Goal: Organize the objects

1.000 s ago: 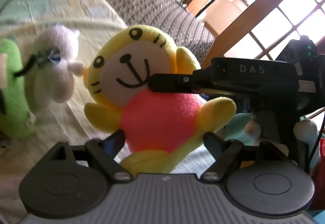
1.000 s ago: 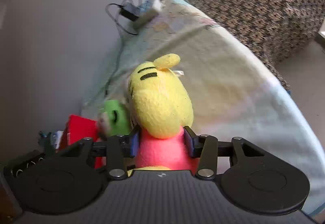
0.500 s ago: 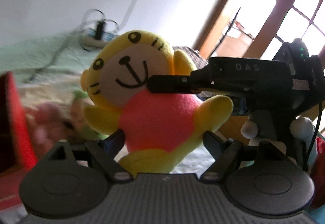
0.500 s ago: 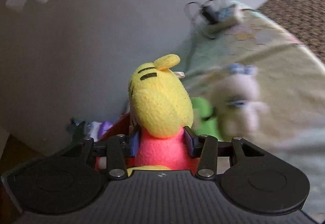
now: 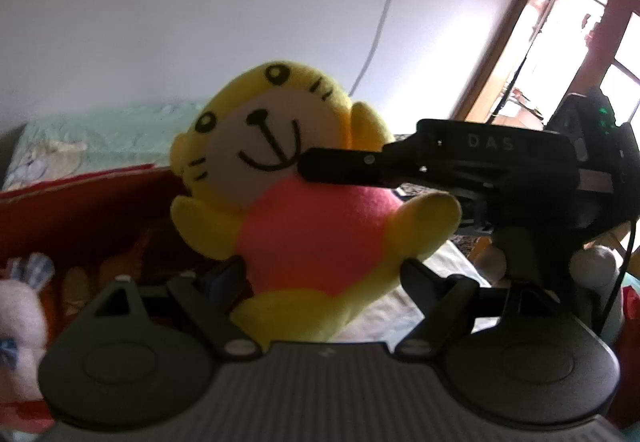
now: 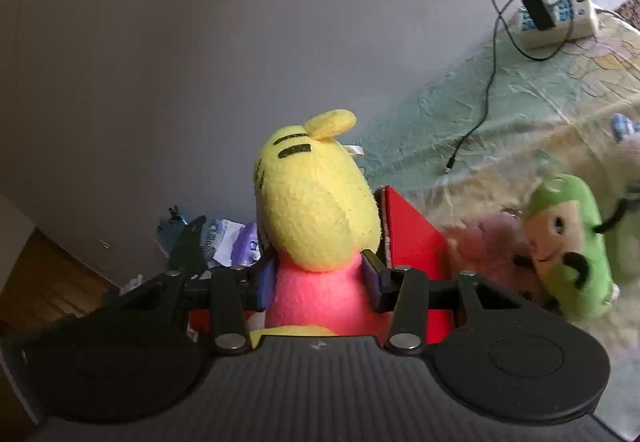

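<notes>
One yellow plush (image 5: 304,209), two tongs

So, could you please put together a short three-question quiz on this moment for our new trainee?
1. True or false: both the left gripper and the right gripper have their fingers pressed on the yellow plush toy.
2. Which colour is the box just behind the toy in the right wrist view? A) blue B) red C) white
3. Fill in: the green plush lies on the ______, to the right of the box in the right wrist view.

Key: 1 true: each pair closes on the toy's pink body. 2 B. 3 bedspread, which also carries the power strip.
</notes>
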Demonstrator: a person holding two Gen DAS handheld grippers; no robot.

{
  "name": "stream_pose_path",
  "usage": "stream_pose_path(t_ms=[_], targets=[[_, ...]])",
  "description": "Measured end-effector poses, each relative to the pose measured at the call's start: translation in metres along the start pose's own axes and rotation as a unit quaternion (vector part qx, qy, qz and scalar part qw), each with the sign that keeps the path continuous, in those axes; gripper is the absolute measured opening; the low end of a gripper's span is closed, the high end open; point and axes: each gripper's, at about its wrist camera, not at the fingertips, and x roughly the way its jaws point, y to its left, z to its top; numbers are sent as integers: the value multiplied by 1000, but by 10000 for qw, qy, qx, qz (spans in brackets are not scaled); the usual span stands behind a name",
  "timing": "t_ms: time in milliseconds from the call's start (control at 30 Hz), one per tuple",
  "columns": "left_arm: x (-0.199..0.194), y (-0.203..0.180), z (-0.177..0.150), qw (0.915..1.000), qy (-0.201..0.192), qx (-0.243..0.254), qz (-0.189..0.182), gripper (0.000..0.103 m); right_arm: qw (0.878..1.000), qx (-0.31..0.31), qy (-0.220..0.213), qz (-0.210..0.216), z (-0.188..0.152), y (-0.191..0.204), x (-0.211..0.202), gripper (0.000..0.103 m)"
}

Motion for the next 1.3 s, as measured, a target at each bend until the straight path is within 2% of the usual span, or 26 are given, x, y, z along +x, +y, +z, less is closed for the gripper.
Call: stream_pose_path(t_ms=[233,367,467,600,733,900,967,1133,1200,1267,1300], targets=[[6,57,-8,9989,333,-270,214,83,9981,-310,-35,-536,-18,18,38,46],[12,81,-9,9977,466,-339,362,83,9959,-492,100,-752,-27,27,63,46],[8,96,-16,9968,519,-328,509,83,9904,-848,172,-1080,-34,36,78,46],[7,115,-21,9955,568,-421,633,83,9869,-669,501,-1382,-40,27,96,46],[-2,130,-26,9943,543,-559,723,83,9804,-1069,425,-1601,-46,36,102,46],[-10,138,-26,9893,515,-699,1174,83,9771,-1211,380,-1711,-46,40,103,53],[-20,129,-26,9860,537,-788,1368,83,9773,-1208,240,-1722,-45,40,97,55],[-2,137,-19,9795,659,-924,1662,83,9771,-1246,-161,-1719,-40,41,80,55],[7,135,-17,9768,764,-883,1795,83,9788,-1161,-214,-1672,-39,38,77,52],[15,131,-16,9742,886,-802,1914,83,9805,-1056,-193,-1646,-39,34,77,36],[19,130,-16,9722,965,-766,1992,83,9810,-1036,-181,-1631,-39,33,77,35]])
